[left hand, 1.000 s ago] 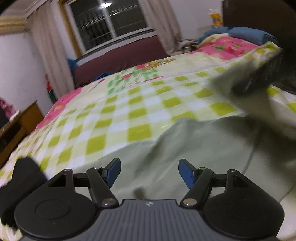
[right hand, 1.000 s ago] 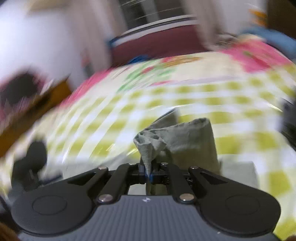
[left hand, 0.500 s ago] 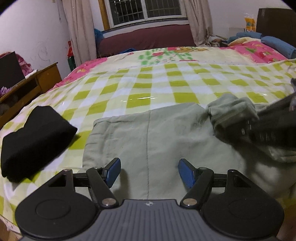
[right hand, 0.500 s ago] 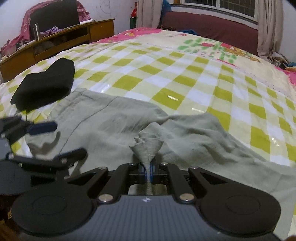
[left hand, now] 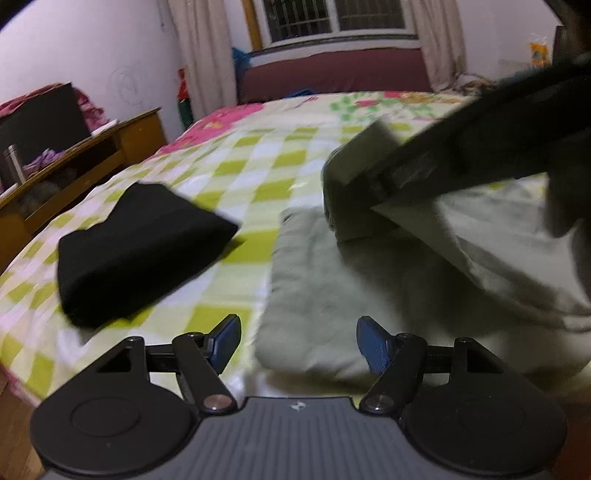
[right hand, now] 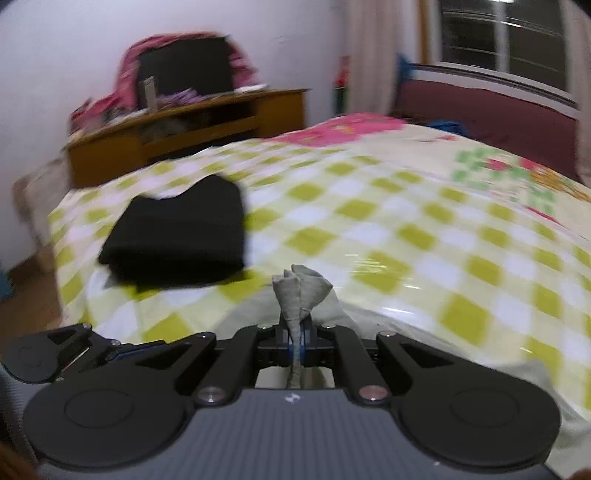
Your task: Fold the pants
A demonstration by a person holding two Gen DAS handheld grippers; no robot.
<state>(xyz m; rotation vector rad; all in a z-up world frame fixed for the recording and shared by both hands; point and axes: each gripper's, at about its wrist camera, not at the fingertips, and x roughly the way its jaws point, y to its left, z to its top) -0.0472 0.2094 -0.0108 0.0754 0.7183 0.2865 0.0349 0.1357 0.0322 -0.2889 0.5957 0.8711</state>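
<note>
Grey-green pants [left hand: 332, 295] lie on the checked bedspread [left hand: 258, 162], their near left corner just ahead of my left gripper [left hand: 297, 341], which is open and empty above that corner. My right gripper [right hand: 296, 341] is shut on a bunched fold of the pants [right hand: 301, 288] and holds it up. In the left wrist view the right gripper [left hand: 391, 177] crosses the upper right, carrying a lifted flap of the pants over the flat part.
A folded black garment [left hand: 136, 251] lies on the bed left of the pants; it also shows in the right wrist view [right hand: 181, 232]. A wooden desk [right hand: 184, 129] stands beyond the bed's left edge. A window [left hand: 332, 18] is at the back.
My right gripper has carried the pinched fold leftward over the flat pants, towards the black garment. My left gripper stays open and has shifted towards the pants' left corner.
</note>
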